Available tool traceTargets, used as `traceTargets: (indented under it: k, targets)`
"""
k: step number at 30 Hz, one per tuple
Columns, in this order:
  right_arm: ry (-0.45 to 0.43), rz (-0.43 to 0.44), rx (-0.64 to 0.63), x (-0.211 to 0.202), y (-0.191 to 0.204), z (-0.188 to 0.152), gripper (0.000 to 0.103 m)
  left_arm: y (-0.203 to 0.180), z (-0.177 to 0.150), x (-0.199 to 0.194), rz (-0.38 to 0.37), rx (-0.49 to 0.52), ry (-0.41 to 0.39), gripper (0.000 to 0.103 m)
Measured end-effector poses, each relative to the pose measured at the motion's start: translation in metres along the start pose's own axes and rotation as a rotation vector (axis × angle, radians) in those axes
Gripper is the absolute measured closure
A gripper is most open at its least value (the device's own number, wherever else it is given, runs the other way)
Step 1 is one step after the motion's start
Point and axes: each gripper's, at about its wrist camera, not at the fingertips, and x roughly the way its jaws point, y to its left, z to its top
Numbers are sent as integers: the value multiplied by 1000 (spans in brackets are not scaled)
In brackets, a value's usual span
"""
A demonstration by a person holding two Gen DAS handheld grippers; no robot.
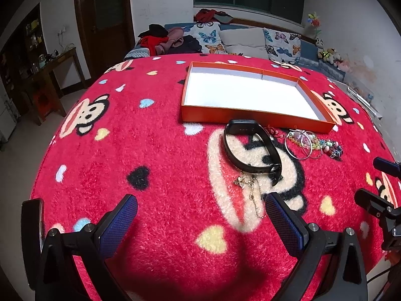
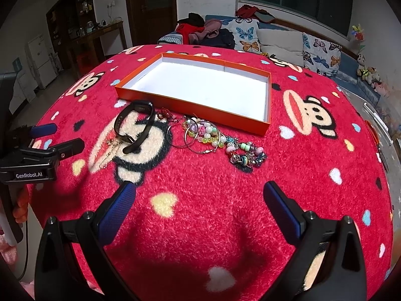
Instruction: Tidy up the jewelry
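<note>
An orange box (image 1: 250,116) (image 2: 190,101) with a white, empty inside lies on a red cartoon-monkey blanket. In front of it lie a black wristband (image 1: 250,148) (image 2: 135,128), a gold chain with flower charms (image 1: 250,188) (image 2: 111,148), silver hoop rings (image 1: 300,145) (image 2: 198,135), pastel bead bracelets (image 2: 208,130) and a dark multicoloured bead bracelet (image 1: 333,148) (image 2: 246,155). My left gripper (image 1: 200,203) is open and empty, just short of the gold chain. My right gripper (image 2: 198,193) is open and empty, a little short of the bead bracelets.
The blanket (image 1: 150,150) covers a table whose edges curve down at left and right. A sofa with butterfly cushions (image 1: 250,40) and clothes stands behind. The left gripper shows at the left edge of the right wrist view (image 2: 57,138).
</note>
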Motion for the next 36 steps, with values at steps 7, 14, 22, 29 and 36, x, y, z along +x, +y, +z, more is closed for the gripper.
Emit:
traceTargets:
  k: [7, 14, 22, 29, 36]
  targets:
    - [1, 2, -1, -1, 0, 0, 1, -1, 0, 0, 2, 2, 4, 0]
    - [1, 2, 1, -1, 1, -1, 1, -1, 0, 0, 5, 3, 4, 0]
    - [1, 1, 3, 0, 0, -1, 1, -4, 0, 2, 6, 10, 9, 0]
    - [1, 0, 4, 0, -1, -1, 1, -6, 2, 4, -2, 19, 14, 0]
    - [5, 0, 9, 2, -5, -1, 1, -10, 2, 9, -36, 35, 23, 0]
